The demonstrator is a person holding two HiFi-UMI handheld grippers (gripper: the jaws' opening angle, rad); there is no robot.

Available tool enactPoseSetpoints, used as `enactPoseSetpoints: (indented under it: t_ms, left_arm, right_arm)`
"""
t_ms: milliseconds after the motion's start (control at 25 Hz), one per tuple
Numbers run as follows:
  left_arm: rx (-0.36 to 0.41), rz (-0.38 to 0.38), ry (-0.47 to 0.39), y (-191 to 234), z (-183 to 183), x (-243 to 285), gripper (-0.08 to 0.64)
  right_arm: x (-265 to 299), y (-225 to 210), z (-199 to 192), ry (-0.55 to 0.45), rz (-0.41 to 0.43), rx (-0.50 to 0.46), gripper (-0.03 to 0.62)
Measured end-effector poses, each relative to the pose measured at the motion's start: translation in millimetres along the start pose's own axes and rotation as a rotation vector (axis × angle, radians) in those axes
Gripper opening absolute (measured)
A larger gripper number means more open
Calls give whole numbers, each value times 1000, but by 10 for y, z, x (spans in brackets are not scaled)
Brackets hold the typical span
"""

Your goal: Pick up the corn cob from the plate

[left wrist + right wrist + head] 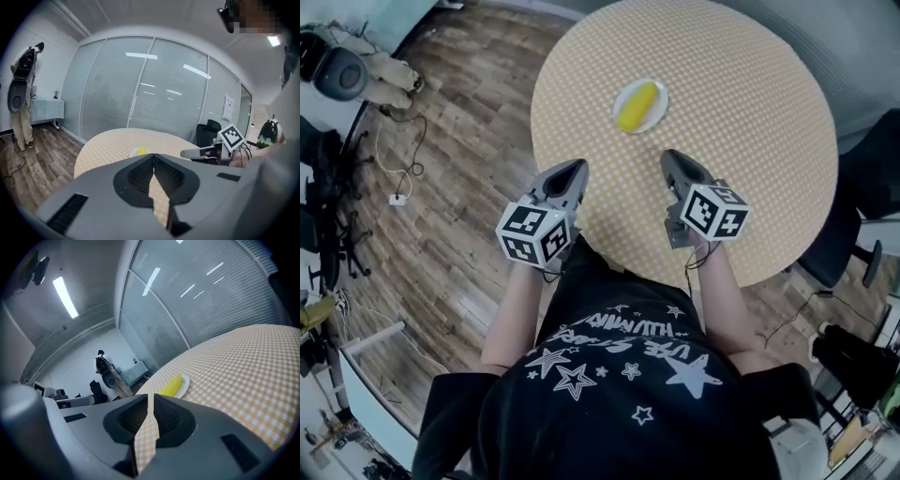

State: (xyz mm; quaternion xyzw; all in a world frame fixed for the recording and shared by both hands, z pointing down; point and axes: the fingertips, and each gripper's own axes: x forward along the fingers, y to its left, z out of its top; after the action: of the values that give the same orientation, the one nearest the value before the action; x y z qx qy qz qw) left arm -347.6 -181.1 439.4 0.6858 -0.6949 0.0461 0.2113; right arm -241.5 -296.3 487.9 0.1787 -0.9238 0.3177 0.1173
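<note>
The corn cob (637, 106) lies on a small white plate (660, 97) on the round checked table (750, 141), ahead of both tongs and roughly between their lines. From the head view its long axis runs mostly away from me, tipped a little toward the right at the far end.

The right tongs (667, 155) are pressed together with nothing between them. They sit nearer the plate than the left, and in the right gripper view the cob shows just ahead and slightly right of the seam. The left tongs (578, 164) are also pressed together and empty. They hang over the table's near-left edge, and the cob only peeks above them.

I judge the right side the better one to reach with. Its tongs must spread before going in, and closing across the cob's narrow width would suit this lie.

Room is generous. The plate sits well in from every edge, bare cloth surrounds it, and nothing else stands on the table.
</note>
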Motion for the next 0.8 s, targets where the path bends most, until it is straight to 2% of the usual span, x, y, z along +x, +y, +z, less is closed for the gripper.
enactPoseSetpoints:
  t_ms: [280,720,800]
  left_arm:
    - [21,-182,70,332,137,577,8]
    - [62,-362,167,925,173,1133,8]
    - [64,-382,177,990,167,1195,8]
  right_arm:
    - [236,-215,101,-20,-215,88,52]
    - [960,-435,131,11,-429,228,55]
    - [1058,-475,102,32,-456,250,83]
